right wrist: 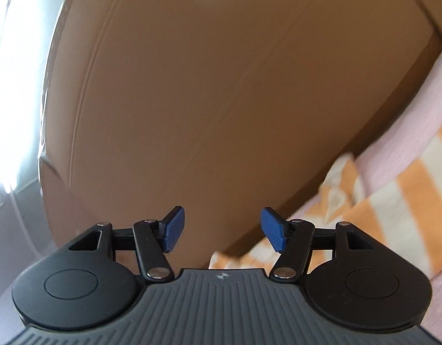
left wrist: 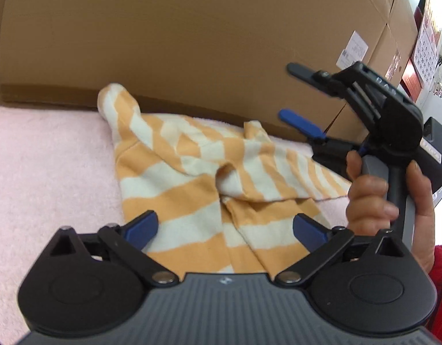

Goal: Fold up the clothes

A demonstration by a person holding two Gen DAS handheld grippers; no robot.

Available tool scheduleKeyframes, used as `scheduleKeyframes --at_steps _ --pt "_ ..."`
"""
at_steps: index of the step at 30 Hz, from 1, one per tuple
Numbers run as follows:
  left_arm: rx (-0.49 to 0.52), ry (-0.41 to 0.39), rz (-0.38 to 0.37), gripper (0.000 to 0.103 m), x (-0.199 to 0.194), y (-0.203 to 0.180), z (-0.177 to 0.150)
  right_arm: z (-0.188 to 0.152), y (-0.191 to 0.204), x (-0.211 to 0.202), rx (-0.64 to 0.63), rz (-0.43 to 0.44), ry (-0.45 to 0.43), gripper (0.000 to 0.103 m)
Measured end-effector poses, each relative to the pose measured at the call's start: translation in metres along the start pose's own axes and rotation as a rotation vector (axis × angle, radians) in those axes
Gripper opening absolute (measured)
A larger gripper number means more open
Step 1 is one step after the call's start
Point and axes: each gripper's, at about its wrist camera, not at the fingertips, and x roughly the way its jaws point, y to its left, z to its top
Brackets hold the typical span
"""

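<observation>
An orange and white striped garment [left wrist: 203,178] lies crumpled on a pink towel surface [left wrist: 42,166]. My left gripper [left wrist: 225,228] is open just above the garment's near part, holding nothing. My right gripper [left wrist: 297,95] shows in the left wrist view at the right, held by a hand, tilted and raised above the garment's far right edge, its jaws apart. In the right wrist view the right gripper [right wrist: 222,230] is open and empty, facing a cardboard box, with the garment [right wrist: 393,195] at the lower right.
Large cardboard boxes [left wrist: 192,34] stand right behind the towel, close to the garment's far edge. A calendar [left wrist: 428,49] and a dark device [left wrist: 435,135] are at the far right. The box [right wrist: 206,86] fills the right wrist view, with a bright window [right wrist: 11,72] at the left.
</observation>
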Motion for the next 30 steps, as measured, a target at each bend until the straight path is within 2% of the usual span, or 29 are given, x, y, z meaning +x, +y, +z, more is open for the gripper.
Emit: scheduleKeyframes --at_steps 2,6,9,12,14,16,19,24,28,29,30 --pt "0.005 0.003 -0.002 0.102 0.0 -0.001 -0.001 0.003 -0.002 -0.005 -0.018 -0.058 -0.07 0.066" --pt "0.011 0.006 -0.007 0.102 0.0 -0.001 -0.001 0.015 0.0 -0.016 -0.081 -0.249 -0.16 0.067" --pt "-0.009 -0.002 -0.022 0.102 -0.001 0.002 -0.002 0.036 -0.002 -0.039 -0.134 -0.429 -0.197 0.067" --pt "-0.028 -0.01 -0.037 0.102 -0.002 0.005 -0.002 0.066 -0.025 -0.073 -0.253 -0.593 -0.212 0.067" --pt "-0.041 -0.016 -0.047 0.102 -0.003 0.007 -0.002 0.084 -0.042 -0.091 -0.291 -0.695 -0.154 0.067" --pt "-0.045 -0.017 -0.049 0.102 -0.003 0.007 -0.002 0.101 -0.065 -0.105 -0.271 -0.756 -0.036 0.065" --pt "-0.041 -0.016 -0.046 0.102 -0.003 0.007 -0.002 0.109 -0.09 -0.117 -0.218 -0.706 0.023 0.06" --pt "-0.033 -0.013 -0.041 0.102 -0.002 0.006 -0.002 0.108 -0.097 -0.097 -0.333 -0.643 0.078 0.061" --pt "-0.025 -0.01 -0.036 0.102 -0.002 0.005 -0.002 0.107 -0.092 -0.075 -0.407 -0.627 0.148 0.057" --pt "-0.023 -0.009 -0.034 0.102 -0.001 0.005 -0.002 0.107 -0.091 -0.069 -0.426 -0.623 0.165 0.054" --pt "-0.02 -0.008 -0.033 0.102 -0.001 0.004 -0.002 0.107 -0.09 -0.064 -0.444 -0.619 0.183 0.037"
